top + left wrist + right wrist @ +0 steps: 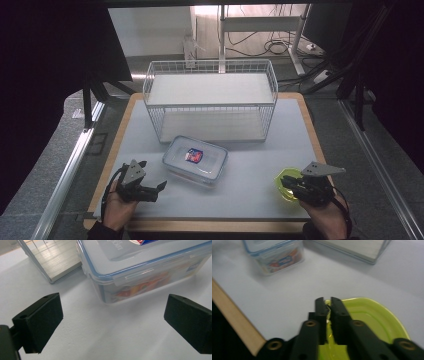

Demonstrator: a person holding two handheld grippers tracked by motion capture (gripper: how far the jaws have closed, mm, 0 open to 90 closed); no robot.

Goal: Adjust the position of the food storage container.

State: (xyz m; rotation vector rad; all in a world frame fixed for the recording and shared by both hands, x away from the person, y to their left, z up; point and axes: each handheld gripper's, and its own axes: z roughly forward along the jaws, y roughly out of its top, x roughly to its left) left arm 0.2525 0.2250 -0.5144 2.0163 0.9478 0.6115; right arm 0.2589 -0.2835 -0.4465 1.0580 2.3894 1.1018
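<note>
Jaws pinch the green bowl (372, 317) rim — lidded box (195, 160) apart.

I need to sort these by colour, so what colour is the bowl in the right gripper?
Bright yellow-green bowl; the right gripper view shows it best.

The wood-edged table (260, 195) carries a wire basket (210, 100) at its far edge, a lidded container (196, 161) mid-table, and a yellow-green dish (286, 181) near the right front corner.

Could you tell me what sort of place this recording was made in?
Probably a lab or test workstation: a framed table with a wire basket, hand-held grippers, and loose cables on the floor behind.
</note>
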